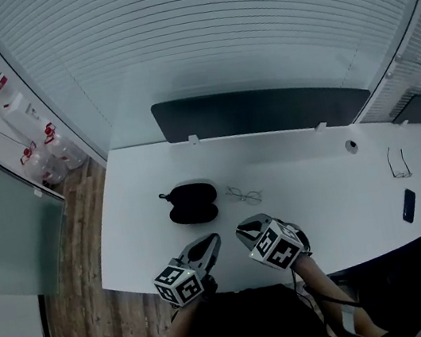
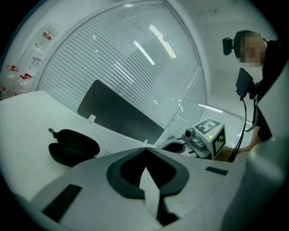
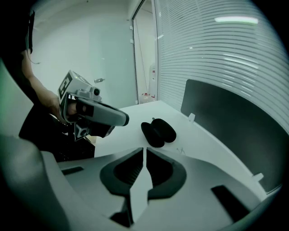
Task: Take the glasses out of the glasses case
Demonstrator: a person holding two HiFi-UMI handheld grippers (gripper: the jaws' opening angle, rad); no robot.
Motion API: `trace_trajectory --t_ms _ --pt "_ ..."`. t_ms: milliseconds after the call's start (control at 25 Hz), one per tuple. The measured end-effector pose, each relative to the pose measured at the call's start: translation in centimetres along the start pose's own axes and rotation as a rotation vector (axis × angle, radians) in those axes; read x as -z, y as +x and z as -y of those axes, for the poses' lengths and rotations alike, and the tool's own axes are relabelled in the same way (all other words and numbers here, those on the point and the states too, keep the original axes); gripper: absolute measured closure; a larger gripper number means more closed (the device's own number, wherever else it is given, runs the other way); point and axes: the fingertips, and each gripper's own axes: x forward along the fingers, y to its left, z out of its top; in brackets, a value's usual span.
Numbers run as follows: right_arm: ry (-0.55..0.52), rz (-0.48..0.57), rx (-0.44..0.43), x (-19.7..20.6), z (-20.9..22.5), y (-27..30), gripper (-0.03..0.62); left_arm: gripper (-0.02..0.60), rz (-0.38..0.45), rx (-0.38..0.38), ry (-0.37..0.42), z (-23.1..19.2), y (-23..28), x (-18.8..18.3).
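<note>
Left gripper (image 1: pixel 206 247) and right gripper (image 1: pixel 247 230) held side by side, jaws closed, empty.

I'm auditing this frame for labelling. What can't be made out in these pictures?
- Inside of the glasses case: too dark and small in every view.
- Glasses beside it: thin and tiny in the head view, only a faint trace in the gripper views.
- Dark flat object at far right, head view: too small to identify.

White desk (image 1: pixel 315 210), backed by a dark divider panel (image 1: pixel 261 112), holds 1 pair of spectacles (image 1: pixel 399 163) near a black phone (image 1: pixel 408 205); water bottles (image 1: pixel 51 155) stand on wood flooring (image 1: pixel 72 252).
</note>
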Motion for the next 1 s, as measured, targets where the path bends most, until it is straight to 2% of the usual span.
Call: trace_trajectory --t_ms 200,560,760,1000 --pt "0.002 -0.003 -0.021 1.0 -1.4 -0.9 0.562 0.572 0.016 -0.002 -0.007 1.6 -0.6 1.2" --pt "0.019 -0.029 -0.035 3.2 -3.6 -2.3 0.562 0.572 0.043 -0.008 -0.074 2.7 -1.9 3.3" --pt "0.029 -0.027 -0.015 3.7 -4.4 -2.7 0.562 0.572 0.045 0.025 -0.059 3.6 -2.3 3.7" --pt "0.094 0.009 -0.019 2.9 -7.0 -3.0 0.562 0.572 0.052 0.034 -0.056 4.5 -5.0 4.5"
